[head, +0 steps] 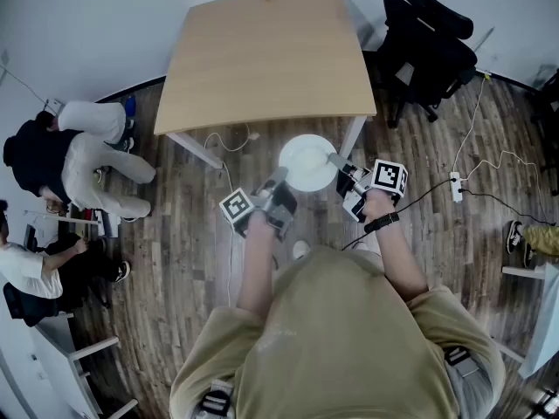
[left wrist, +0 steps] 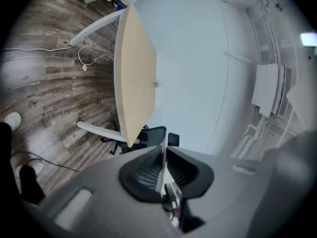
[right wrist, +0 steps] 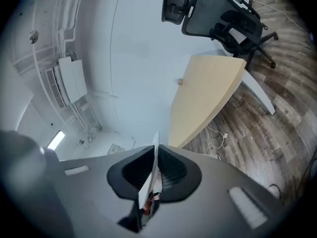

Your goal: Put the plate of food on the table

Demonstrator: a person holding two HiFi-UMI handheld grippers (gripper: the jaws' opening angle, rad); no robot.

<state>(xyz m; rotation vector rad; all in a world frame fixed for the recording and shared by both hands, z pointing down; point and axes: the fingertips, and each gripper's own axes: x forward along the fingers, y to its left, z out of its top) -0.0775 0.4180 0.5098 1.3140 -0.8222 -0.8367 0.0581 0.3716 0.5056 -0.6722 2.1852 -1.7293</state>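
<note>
A round white plate point(head: 307, 162) hangs in the air over the wood floor, just short of the near edge of the light wooden table point(head: 266, 55). My left gripper point(head: 280, 179) is shut on the plate's left rim and my right gripper point(head: 335, 159) is shut on its right rim. In the left gripper view the plate rim point(left wrist: 162, 165) shows as a thin white sliver pinched between the dark pads, with the table point(left wrist: 136, 73) ahead. The right gripper view shows the same sliver of rim point(right wrist: 151, 172) between the pads, the table point(right wrist: 205, 98) beyond. No food is discernible from above.
A black office chair point(head: 428, 51) stands at the table's right corner. Two people point(head: 70, 155) crouch or sit at the left. Cables and a power strip point(head: 455, 186) lie on the floor to the right; a white cable point(head: 229, 142) lies under the table.
</note>
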